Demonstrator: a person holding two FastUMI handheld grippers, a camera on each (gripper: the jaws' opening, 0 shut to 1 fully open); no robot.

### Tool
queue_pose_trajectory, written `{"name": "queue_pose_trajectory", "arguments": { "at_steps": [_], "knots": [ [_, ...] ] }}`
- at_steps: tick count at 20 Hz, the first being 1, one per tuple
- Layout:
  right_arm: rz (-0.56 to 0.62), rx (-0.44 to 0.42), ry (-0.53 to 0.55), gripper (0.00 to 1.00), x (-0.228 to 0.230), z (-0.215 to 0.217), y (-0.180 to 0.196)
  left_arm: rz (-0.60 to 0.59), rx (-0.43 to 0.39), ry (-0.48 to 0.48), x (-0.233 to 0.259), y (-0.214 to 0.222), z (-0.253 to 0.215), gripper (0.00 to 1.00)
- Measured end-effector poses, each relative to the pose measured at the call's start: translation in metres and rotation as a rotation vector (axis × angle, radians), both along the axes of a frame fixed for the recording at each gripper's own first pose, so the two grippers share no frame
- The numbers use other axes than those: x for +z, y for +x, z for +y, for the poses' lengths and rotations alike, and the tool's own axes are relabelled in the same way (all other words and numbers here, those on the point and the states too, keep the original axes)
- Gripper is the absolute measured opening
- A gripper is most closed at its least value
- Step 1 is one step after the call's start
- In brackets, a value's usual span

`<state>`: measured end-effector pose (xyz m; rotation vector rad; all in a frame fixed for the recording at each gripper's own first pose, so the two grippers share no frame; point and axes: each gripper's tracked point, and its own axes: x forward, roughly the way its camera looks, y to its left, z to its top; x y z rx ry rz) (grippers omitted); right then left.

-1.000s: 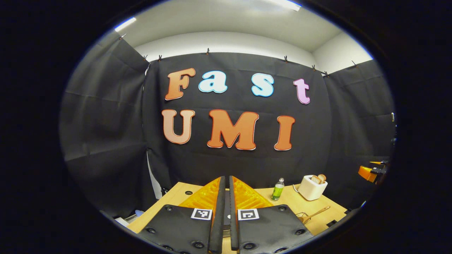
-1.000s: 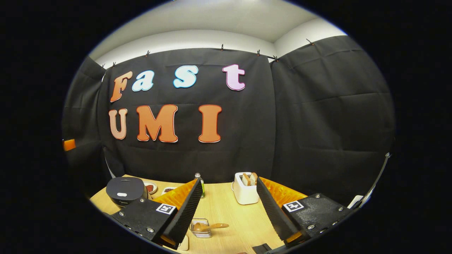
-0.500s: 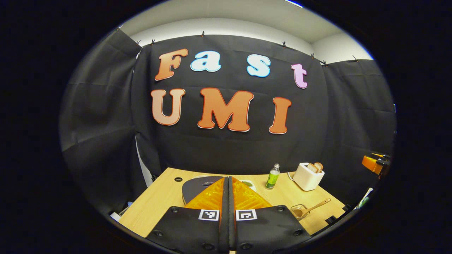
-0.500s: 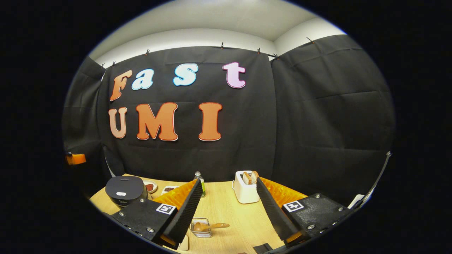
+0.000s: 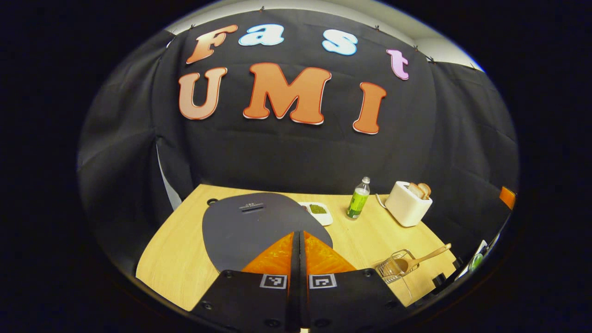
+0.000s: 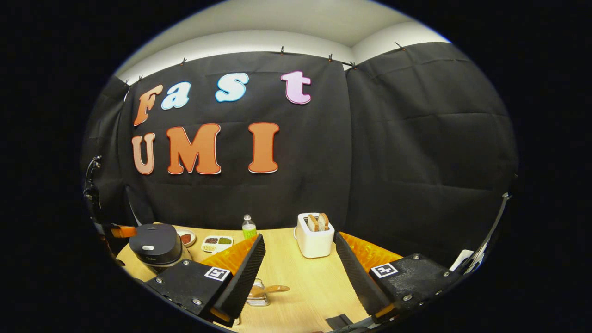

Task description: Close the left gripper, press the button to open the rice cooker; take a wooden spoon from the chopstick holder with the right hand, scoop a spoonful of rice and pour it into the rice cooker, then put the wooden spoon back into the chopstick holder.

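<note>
Below centre of the left gripper view, I am keeping my left hand-held gripper [image 5: 298,259] pressed together over the rice cooker [image 5: 259,226], aiming squarely for its button; my right hand-held gripper [image 6: 298,273] is waiting spread.

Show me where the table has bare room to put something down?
Bare wood lies left of the rice cooker, and between the toaster and the holder with the wooden spoon. Crowded: the dishes and bottle behind the cooker.

Honestly, you won't find much to read here. There's small print on the rice cooker [image 5: 259,226] lid, and the green bottle [image 5: 358,200] has a label, but both are too tiny to make out. The squares on the left gripper [image 5: 298,236] are just patterns.
</note>
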<state>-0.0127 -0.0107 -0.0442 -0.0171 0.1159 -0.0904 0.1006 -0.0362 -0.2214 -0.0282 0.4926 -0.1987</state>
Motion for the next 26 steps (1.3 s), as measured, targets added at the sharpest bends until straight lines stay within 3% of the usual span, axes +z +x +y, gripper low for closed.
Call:
{"name": "queue_pose_trajectory", "arguments": {
  "at_steps": [6, 7, 8, 9, 11, 13, 16, 17, 20, 22, 26],
  "knots": [
    [0.036, -0.045, 0.016, 0.95, -0.011, -0.015, -0.005, 0.102, 0.004, 0.040, -0.052, 0.004, -0.001, 0.04],
    [0.039, -0.045, 0.017, 0.95, -0.012, -0.015, -0.005, 0.112, 0.005, 0.043, -0.056, 0.001, -0.001, 0.00],
    [0.041, -0.046, 0.013, 0.95, -0.013, -0.014, -0.004, 0.110, 0.002, 0.048, -0.055, -0.002, -0.001, 0.00],
    [0.041, -0.046, 0.009, 0.95, -0.013, -0.015, -0.004, 0.100, -0.002, 0.049, -0.055, -0.001, 0.000, 0.07],
    [0.046, -0.040, 0.006, 0.95, -0.014, -0.012, -0.004, 0.142, -0.023, 0.056, -0.060, -0.005, 0.000, 0.04],
    [0.046, -0.033, 0.006, 0.95, -0.013, -0.009, -0.004, 0.207, -0.030, 0.015, -0.068, -0.007, 0.002, 0.04],
    [0.042, -0.024, 0.004, 0.95, -0.013, -0.005, -0.005, 0.177, -0.029, -0.016, -0.062, -0.006, 0.002, 0.04],
    [0.043, -0.019, 0.005, 0.95, -0.013, -0.004, -0.006, 0.164, -0.030, -0.009, -0.060, -0.005, 0.003, 0.01],
    [0.035, -0.016, 0.006, 0.95, -0.009, -0.006, -0.009, 0.111, -0.015, 0.043, -0.045, -0.006, 0.003, 0.04],
    [0.027, -0.019, 0.009, 1.00, -0.006, -0.009, -0.010, 0.044, -0.009, 0.071, -0.018, 0.000, 0.004, 0.01],
    [0.013, -0.024, 0.035, 0.95, -0.002, -0.013, -0.009, -0.112, 0.055, 0.034, 0.058, 0.009, 0.018, 0.04]
  ]
}}
